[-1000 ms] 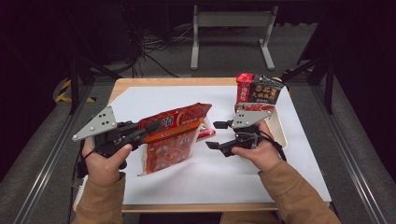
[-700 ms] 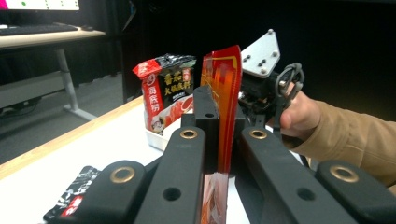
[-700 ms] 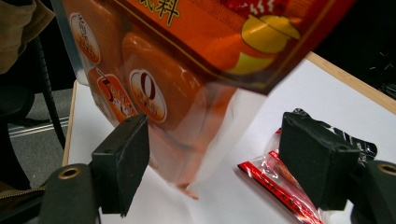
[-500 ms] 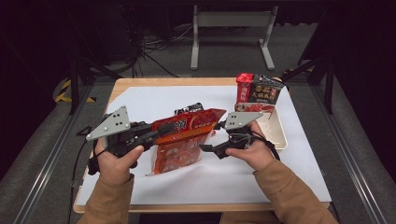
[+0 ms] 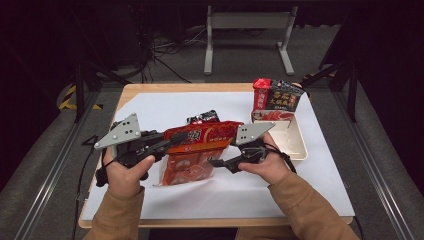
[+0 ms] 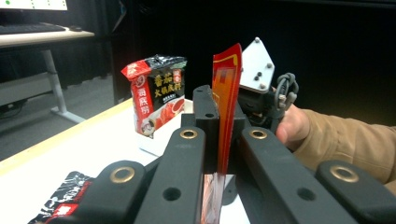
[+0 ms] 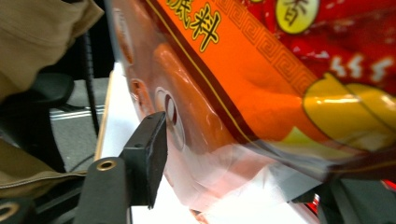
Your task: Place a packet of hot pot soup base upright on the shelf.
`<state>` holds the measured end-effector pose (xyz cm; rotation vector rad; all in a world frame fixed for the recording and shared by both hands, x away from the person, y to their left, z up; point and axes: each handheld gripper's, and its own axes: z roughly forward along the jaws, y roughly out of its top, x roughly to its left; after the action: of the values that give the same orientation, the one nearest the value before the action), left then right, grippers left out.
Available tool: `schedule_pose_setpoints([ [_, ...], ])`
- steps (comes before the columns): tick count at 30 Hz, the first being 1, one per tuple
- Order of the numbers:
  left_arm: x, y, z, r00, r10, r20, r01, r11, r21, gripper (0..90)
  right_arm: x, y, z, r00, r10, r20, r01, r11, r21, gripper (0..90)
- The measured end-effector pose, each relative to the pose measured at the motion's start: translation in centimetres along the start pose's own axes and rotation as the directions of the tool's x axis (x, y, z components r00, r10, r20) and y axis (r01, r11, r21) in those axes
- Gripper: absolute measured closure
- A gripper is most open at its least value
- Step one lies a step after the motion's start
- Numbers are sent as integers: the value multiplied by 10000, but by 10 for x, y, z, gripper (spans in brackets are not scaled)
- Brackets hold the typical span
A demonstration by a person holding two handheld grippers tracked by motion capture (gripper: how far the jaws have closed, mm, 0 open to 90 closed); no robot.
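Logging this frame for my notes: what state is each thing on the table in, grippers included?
Large red-orange plastic sauce packet: lifted off the table, hanging, held at its left edge.
Left gripper: jaws shut on the packet's edge.
Right gripper: jaws open around the packet's lower part.
Red-and-black seasoning pouch: upright in the tray's far end.
White rectangular tray: on the table.
Small black-and-red sachet: lying flat.

Three seasoning packets are counted: one red packet (image 5: pixel 200 142) centre, one black packet (image 5: pixel 202 117) behind it, one upright packet (image 5: pixel 276 96) far right. One white tray (image 5: pixel 292 140) is counted.
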<state>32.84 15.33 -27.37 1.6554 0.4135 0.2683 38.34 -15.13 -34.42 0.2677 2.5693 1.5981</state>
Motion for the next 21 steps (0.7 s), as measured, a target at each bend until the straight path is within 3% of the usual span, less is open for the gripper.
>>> schedule_pose_setpoints([
  [7,0,-1,1,10000,-51,-35,50,9999,-106,900,5,-1,2,9958,-70,-917,44,9996,-291,540],
  [14,0,-1,1,10000,-75,-26,75,9999,-70,900,9,-1,9,9941,-358,-1025,354,9994,-56,639],
  [21,2,-3,0,10000,-51,19,52,9999,-161,898,10,6,3,9931,-619,-999,645,9976,236,701],
])
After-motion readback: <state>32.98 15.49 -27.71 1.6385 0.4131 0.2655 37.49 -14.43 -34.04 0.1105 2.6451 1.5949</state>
